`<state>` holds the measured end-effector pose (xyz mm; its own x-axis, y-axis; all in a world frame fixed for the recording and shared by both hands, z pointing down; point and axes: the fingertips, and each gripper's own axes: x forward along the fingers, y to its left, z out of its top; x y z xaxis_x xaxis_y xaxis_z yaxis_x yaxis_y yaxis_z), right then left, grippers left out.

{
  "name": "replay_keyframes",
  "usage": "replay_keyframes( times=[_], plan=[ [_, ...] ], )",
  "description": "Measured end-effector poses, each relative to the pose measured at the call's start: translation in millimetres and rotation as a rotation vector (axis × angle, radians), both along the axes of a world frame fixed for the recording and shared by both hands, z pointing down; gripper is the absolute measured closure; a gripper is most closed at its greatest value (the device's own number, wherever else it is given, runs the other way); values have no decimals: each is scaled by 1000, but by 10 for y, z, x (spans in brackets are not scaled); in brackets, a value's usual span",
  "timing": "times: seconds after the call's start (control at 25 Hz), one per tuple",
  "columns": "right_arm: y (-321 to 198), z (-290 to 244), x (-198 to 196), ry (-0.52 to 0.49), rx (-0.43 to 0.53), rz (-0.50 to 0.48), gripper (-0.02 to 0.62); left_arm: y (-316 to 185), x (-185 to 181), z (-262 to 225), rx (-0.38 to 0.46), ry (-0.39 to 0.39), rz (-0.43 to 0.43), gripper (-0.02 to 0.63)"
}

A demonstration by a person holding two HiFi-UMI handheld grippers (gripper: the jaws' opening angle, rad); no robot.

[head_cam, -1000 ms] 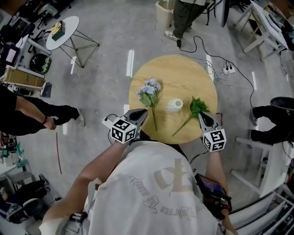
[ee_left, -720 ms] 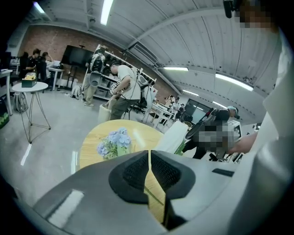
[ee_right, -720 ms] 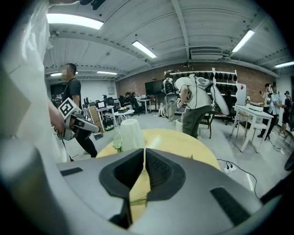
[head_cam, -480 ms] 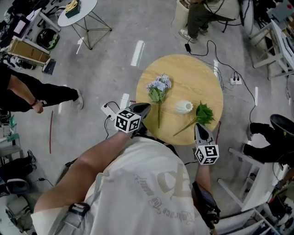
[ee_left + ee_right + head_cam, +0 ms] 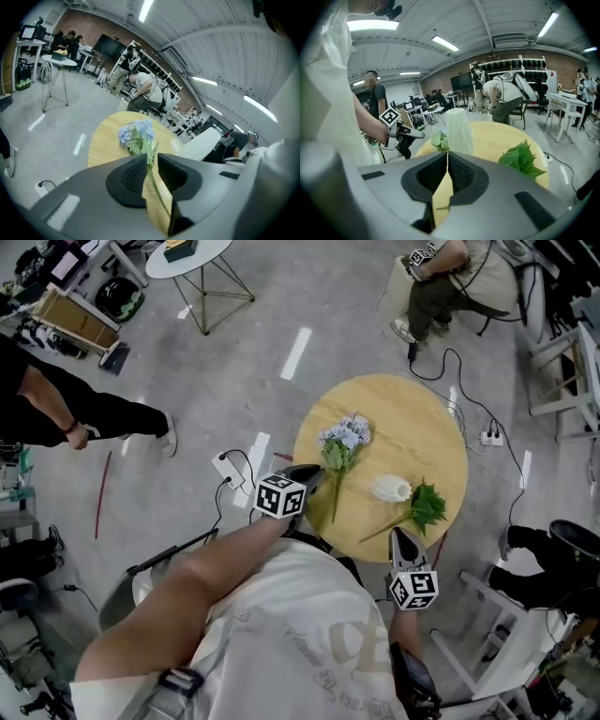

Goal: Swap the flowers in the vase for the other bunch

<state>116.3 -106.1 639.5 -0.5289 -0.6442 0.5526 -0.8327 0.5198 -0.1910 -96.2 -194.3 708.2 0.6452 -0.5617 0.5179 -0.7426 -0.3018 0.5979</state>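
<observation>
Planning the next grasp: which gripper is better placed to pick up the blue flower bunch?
Left. The left gripper faces the blue flower bunch; its jaws have just been opening, the stem showing in their gap, ungripped. The right gripper is shut, beside the green bunch.

The bare left arm point(image 5: 202, 582) reaches forward with the left gripper point(image 5: 315, 470) angled downward, its jaws just having been opening to a narrow gap with nothing clamped between them, while the right gripper point(image 5: 397, 534), held nearer the body and also tilted down, has its jaws pressed together
</observation>
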Motion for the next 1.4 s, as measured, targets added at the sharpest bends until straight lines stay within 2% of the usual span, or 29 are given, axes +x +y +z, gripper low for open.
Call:
replay_keyframes(
  times=[0.08, 0.28, 0.44, 0.6, 0.8, 1.0, 1.04, 1.08, 1.24, 1.4],
  plan=[
    [24, 10, -45, -4, -10, -4, 584, -19, 3, 75, -28, -2, -2, 468],
    [46, 35, -82, 5, -26, -10, 584, -148, 36, 249, -113, 31, -31, 355],
    [75, 53, -101, 36, -27, -27, 584, -294, 113, 361, -178, 77, -35, 324],
    [124, 74, -67, 45, -35, -11, 584, -404, 168, 490, -230, 74, -32, 300],
    [154, 104, -33, 51, -51, 12, 584, -582, 208, 581, -288, 61, -47, 298],
    [186, 118, 41, 51, -55, 49, 584, -599, 265, 731, -360, 36, -13, 300],
    [185, 110, 54, 53, -54, 54, 584, -603, 265, 747, -369, 34, -9, 316],
    [184, 104, 64, 54, -54, 58, 584, -609, 267, 754, -376, 37, -5, 364],
    [197, 99, 104, 60, -61, 74, 584, -628, 326, 744, -385, 72, 13, 473],
    [184, 88, 123, 64, -62, 82, 584, -632, 359, 705, -383, 116, 14, 530]
  ],
)
